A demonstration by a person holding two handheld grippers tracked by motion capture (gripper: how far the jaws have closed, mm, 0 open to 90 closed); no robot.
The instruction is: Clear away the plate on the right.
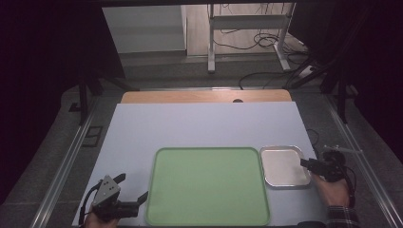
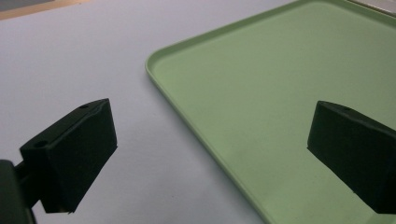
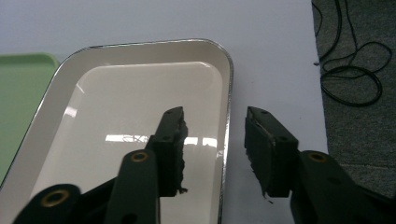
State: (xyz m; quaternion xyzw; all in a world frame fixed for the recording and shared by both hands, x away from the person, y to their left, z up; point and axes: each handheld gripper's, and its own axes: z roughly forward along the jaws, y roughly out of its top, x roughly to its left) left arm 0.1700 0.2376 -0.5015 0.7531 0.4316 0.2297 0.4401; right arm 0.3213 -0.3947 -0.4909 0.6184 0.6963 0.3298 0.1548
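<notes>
The right hand-held gripper (image 3: 212, 140) is seen straddling the right rim of the metal tray (image 3: 140, 93), jaws part-closed but pads not yet pressing. The tray's long axis runs away from the hand, beside the green tray (image 1: 206, 187) on the surface (image 1: 190, 128); the left hand-held gripper (image 2: 210, 154) is held wide, empty.

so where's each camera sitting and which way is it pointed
High view: fixed above the person's side, looking forward and down on the table; shows both hands, the left gripper and the right gripper.
Left gripper view: rides the left gripper, looking along its wide-apart jaws at the green tray.
Right gripper view: rides the right gripper, its jaws straddling the rim of the metal tray, not yet pressing.
Shared: the green tray shows in all three views; the metal tray in the high and right gripper views.
</notes>
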